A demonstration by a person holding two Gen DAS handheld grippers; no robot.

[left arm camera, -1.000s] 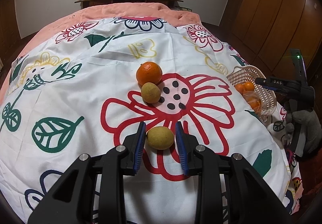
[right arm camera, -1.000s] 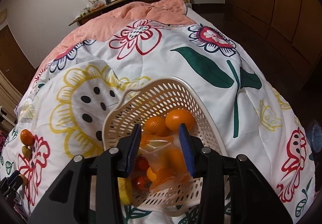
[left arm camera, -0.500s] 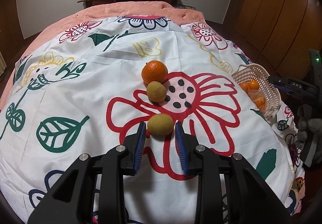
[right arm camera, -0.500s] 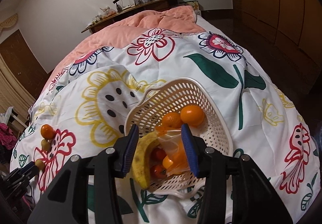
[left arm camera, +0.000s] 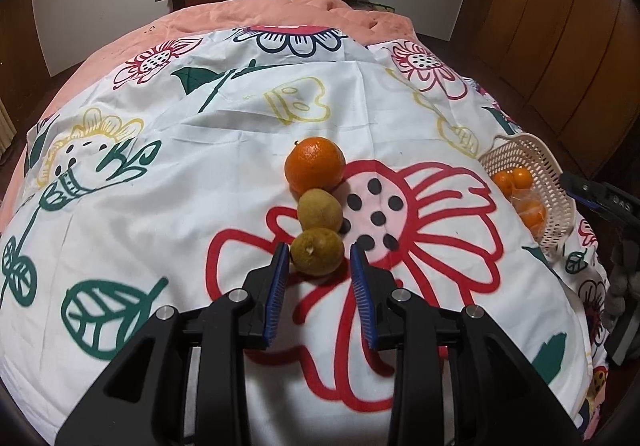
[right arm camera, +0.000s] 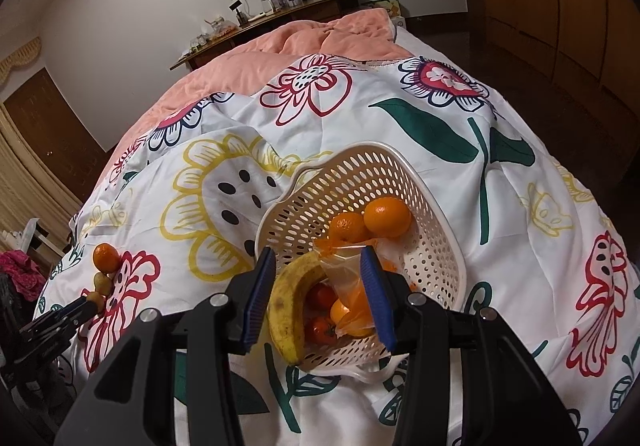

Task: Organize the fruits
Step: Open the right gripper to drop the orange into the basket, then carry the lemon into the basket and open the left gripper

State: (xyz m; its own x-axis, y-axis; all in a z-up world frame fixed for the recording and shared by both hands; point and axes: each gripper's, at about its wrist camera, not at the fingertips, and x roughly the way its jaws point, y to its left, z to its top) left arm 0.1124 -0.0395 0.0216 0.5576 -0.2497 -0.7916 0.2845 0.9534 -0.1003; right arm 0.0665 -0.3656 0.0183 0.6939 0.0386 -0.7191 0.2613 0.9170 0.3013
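Left wrist view: left claw (left arm camera: 319, 254) stands narrow, pads clear of the brownish fruit (left arm camera: 317, 252) between the tips. A second brownish fruit (left arm camera: 320, 210) and an orange (left arm camera: 315, 164) line up toward 12 o'clock on the bed quilt (left arm camera: 160, 185). Basket (left arm camera: 556, 185) at 3 o'clock.

Right wrist view: right claw (right arm camera: 318, 270), jaws just widened, holds nothing above the basket (right arm camera: 400, 173); banana (right arm camera: 286, 310) inside, oranges (right arm camera: 386, 217) at 12 o'clock.

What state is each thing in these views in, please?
Left gripper: open, empty, near brown fruit at its tips.
Right gripper: open, jaws just been opening, nothing clamped between them.
Basket: tilted, holding fruit.
Banana: lying in basket.
Plastic bag: in basket, crumpled.
Orange, far brown fruit: resting on bedspread.
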